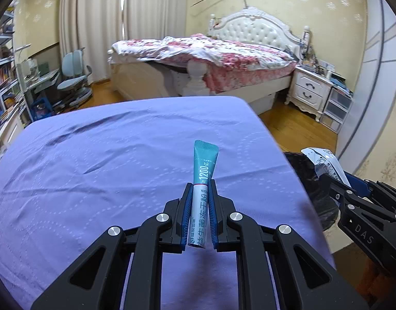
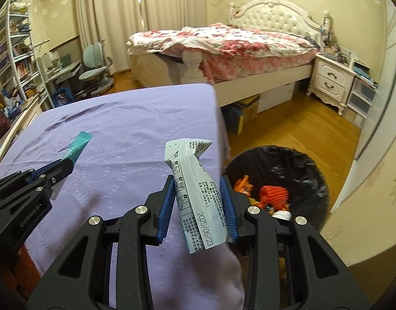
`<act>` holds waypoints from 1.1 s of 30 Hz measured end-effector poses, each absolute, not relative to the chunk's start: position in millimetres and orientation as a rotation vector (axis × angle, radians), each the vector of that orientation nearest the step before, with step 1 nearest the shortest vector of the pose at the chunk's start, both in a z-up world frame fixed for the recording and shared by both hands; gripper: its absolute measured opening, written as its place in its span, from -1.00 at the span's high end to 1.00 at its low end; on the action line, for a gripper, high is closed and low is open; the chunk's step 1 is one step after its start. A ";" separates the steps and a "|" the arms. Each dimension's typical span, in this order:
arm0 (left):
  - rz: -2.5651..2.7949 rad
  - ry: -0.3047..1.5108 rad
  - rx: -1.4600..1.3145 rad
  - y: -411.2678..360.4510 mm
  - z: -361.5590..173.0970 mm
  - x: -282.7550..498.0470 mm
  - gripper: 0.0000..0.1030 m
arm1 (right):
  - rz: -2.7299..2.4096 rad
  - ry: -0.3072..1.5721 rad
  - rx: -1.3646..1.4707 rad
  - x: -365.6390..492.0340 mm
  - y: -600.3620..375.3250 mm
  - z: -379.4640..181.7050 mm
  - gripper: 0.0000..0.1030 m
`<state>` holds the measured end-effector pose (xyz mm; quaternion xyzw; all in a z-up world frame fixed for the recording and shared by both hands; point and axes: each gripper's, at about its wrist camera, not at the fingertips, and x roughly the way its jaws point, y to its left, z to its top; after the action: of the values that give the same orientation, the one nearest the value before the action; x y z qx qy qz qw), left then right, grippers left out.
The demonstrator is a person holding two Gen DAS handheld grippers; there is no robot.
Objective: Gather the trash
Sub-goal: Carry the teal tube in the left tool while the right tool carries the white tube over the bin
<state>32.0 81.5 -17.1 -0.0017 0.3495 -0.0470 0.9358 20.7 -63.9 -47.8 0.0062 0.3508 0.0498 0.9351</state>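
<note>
My left gripper (image 1: 200, 190) is shut on a slim teal-and-white sachet (image 1: 203, 170) that stands up between its blue pads, above the purple-covered table (image 1: 94, 160). My right gripper (image 2: 198, 183) is shut on a crumpled pale-blue printed packet (image 2: 195, 178), held over the table's right edge. The right gripper with its packet (image 1: 324, 161) shows at the right of the left wrist view. The left gripper and teal sachet (image 2: 78, 147) appear at the left of the right wrist view. A black-lined trash bin (image 2: 296, 165) stands on the floor right of the table, holding orange and red trash.
A bed with a pink floral quilt (image 2: 223, 44) stands beyond the table. A white nightstand (image 2: 332, 82) and plastic drawers (image 2: 360, 103) sit at the right wall. A desk chair (image 1: 74, 77) and bookshelves (image 1: 4, 72) are at the left. Wooden floor (image 2: 288, 129) lies between.
</note>
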 end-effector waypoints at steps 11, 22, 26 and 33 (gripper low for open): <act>-0.205 0.691 0.059 8.5 -12.3 58.0 0.72 | -0.031 0.691 0.064 29.1 -138.3 -43.2 0.33; -0.262 0.729 0.112 -48.8 -30.3 83.2 0.72 | -0.095 0.704 0.120 45.3 -199.9 -52.1 0.33; -0.266 0.748 0.131 -61.0 -38.4 91.5 0.72 | -0.102 0.712 0.133 48.0 -208.9 -57.3 0.33; -0.263 0.776 0.148 -74.7 -48.5 102.5 0.72 | -0.113 0.735 0.156 56.4 -222.8 -65.1 0.33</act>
<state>102.5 -74.7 -48.5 0.0721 0.3770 -0.1277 0.9145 56.4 -222.8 -65.1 0.0763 0.3587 -0.0553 0.9287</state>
